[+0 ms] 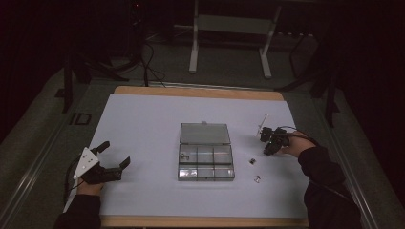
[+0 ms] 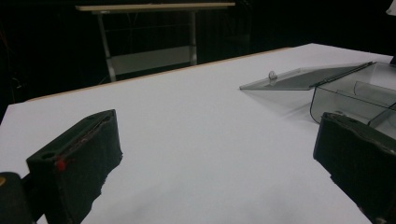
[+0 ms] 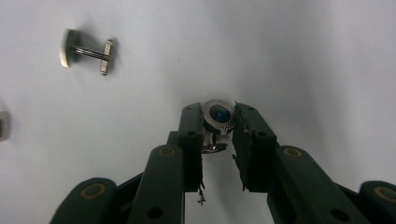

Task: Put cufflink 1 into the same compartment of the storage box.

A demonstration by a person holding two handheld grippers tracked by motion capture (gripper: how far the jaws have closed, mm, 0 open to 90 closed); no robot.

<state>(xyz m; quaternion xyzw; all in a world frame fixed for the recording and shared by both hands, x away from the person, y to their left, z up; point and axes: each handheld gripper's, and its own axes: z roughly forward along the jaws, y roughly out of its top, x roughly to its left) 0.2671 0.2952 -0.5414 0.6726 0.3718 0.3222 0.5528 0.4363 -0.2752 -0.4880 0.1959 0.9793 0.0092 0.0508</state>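
Observation:
A round silver cufflink with a blue stone (image 3: 219,114) sits between the tips of my right gripper (image 3: 218,122), which is shut on it just above the white table. In the high view the right gripper (image 1: 266,150) is at the right of the table, right of a clear compartment box (image 1: 205,177). Two more cufflinks (image 1: 251,161) (image 1: 258,179) lie loose on the sheet near it; one of them (image 3: 86,51) lies on its side. My left gripper (image 1: 116,153) rests open at the front left, its jaws (image 2: 219,158) wide apart with nothing between them.
The box's lid (image 1: 204,133) lies open flat toward the back; the lid (image 2: 303,77) has a small knob. Small items lie in the box's left compartments (image 1: 185,155). A white sheet (image 1: 143,124) covers the table. A metal stand (image 1: 229,24) is beyond the far edge.

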